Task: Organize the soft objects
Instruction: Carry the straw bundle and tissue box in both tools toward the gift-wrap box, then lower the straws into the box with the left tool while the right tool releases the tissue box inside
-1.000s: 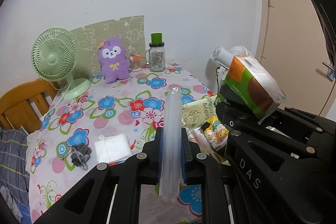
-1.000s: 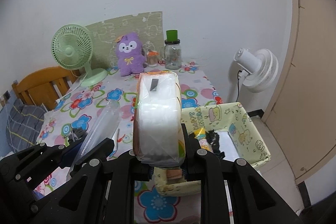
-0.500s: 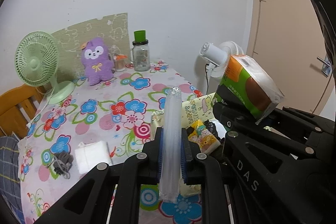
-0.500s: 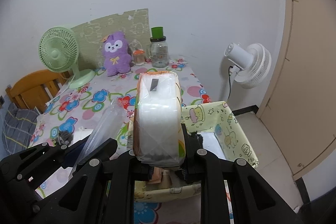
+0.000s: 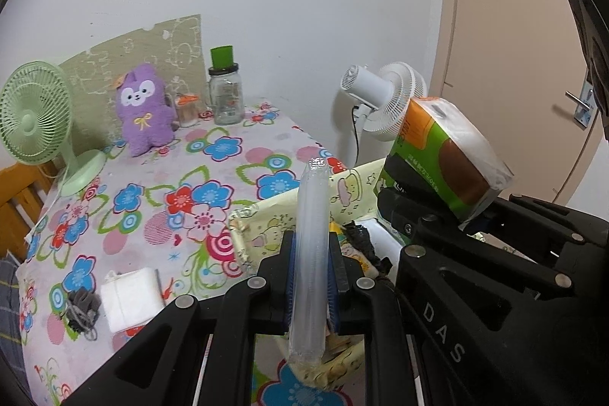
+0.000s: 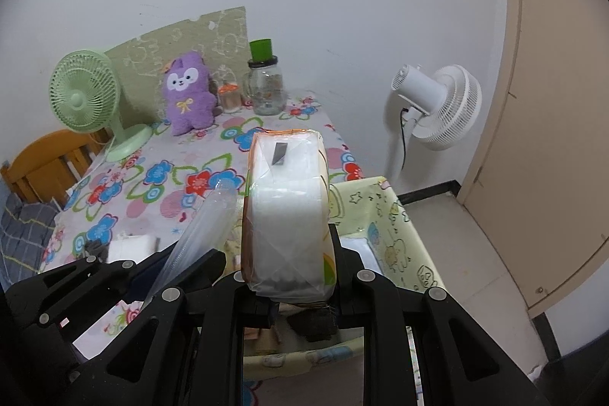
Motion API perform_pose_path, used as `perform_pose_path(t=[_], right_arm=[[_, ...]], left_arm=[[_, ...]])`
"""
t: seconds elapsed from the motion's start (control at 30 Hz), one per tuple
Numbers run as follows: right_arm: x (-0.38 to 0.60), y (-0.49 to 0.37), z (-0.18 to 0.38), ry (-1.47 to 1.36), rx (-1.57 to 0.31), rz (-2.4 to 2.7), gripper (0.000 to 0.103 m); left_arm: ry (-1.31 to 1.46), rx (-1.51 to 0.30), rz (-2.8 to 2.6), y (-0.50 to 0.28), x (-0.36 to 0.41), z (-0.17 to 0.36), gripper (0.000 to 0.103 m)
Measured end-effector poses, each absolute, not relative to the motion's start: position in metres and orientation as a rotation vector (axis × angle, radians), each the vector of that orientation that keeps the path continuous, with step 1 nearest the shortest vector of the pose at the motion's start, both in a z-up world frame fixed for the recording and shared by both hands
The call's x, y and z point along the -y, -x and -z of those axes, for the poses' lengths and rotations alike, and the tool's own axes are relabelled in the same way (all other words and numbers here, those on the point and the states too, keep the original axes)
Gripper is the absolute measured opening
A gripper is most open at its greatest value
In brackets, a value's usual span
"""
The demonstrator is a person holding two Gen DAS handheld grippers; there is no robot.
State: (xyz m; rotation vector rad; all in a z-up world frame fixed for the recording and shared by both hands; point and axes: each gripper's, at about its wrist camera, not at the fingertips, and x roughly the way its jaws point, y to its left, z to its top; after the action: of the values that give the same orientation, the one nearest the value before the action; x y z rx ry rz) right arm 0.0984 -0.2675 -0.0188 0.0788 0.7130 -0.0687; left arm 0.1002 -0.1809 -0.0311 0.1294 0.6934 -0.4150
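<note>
Left wrist view: a clear plastic sleeve [image 5: 310,253] is clamped in the left gripper [image 5: 311,276]. A tissue pack [image 6: 287,215] is gripped by the right gripper [image 6: 291,276] above the yellow basket [image 6: 396,227].

1. The tabletop [image 5: 228,177] wears a cloth printed with bright flowers.
2. At its far edge stand a green desk fan [image 5: 34,117], a purple plush toy [image 5: 144,109], a small orange-lidded jar [image 5: 187,109] and a glass jar [image 5: 227,94] with a green lid.
3. Near the front left lie a white tissue pack [image 5: 131,297] and, just beside it, a grey scrunchie [image 5: 82,307].
4. A yellow fabric basket [image 6: 396,238] sits at the right edge.
</note>
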Motion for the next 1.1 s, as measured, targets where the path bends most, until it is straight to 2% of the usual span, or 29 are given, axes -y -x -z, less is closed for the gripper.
perform_pose_path(t=[0.67, 0.73, 0.8, 1.1], right_arm=[[0.305, -0.118, 0.047, -0.106, -0.777, 0.135, 0.022], [0.306, -0.12, 0.049, -0.106, -0.783, 0.135, 0.022], [0.307, -0.122, 0.052, -0.102, -0.789, 0.139, 0.022], [0.309, -0.13, 0.057, -0.108, -0.803, 0.136, 0.022]], left_arm=[[-0.156, -0.767, 0.486, -0.128, 0.218, 0.059, 0.019], [-0.155, -0.774, 0.486, -0.129, 0.219, 0.062, 0.024], [-0.153, -0.779, 0.488, -0.131, 0.22, 0.064, 0.034], [-0.166, -0.79, 0.472, -0.134, 0.223, 0.069, 0.061]])
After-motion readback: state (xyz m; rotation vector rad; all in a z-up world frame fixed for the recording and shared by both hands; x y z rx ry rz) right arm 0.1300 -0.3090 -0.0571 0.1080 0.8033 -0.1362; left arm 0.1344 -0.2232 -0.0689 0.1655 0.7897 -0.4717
